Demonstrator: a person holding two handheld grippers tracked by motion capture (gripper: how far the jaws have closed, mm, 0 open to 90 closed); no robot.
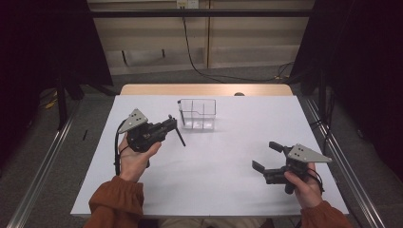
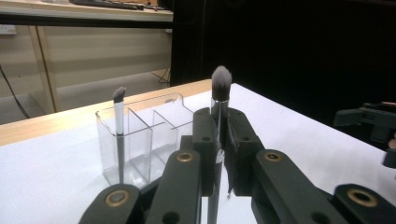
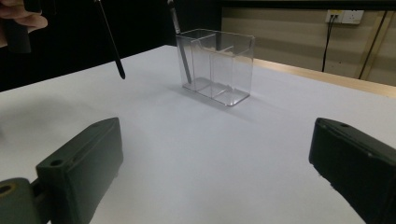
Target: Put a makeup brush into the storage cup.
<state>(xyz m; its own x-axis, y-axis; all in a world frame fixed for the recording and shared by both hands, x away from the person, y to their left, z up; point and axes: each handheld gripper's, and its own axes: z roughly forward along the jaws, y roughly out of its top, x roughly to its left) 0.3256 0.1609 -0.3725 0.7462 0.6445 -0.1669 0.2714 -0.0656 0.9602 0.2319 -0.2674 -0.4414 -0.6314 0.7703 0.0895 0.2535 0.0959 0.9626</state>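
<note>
My left gripper point(image 1: 172, 124) is shut on a makeup brush point(image 2: 221, 84) with grey bristles. The brush stands upright between the jaws in the left gripper view, and its dark handle point(image 1: 181, 137) slants down over the table, left of a clear divided organizer point(image 1: 203, 114). A smaller brush point(image 2: 119, 116) stands in the organizer's point(image 2: 140, 135) left end compartment. My right gripper point(image 1: 265, 156) hovers over the table's right front, open wide with nothing between its jaws. The right gripper view looks between those jaws point(image 3: 215, 154) at the organizer point(image 3: 217, 65), and the held brush's handle point(image 3: 112, 42) hangs at the upper left.
The white table top point(image 1: 214, 175) has a wooden strip point(image 1: 204, 89) along its far edge. Dark curtains hang on both sides, and a cable point(image 1: 195, 61) trails down the back wall. A person's hand point(image 3: 18, 18) holds the left gripper.
</note>
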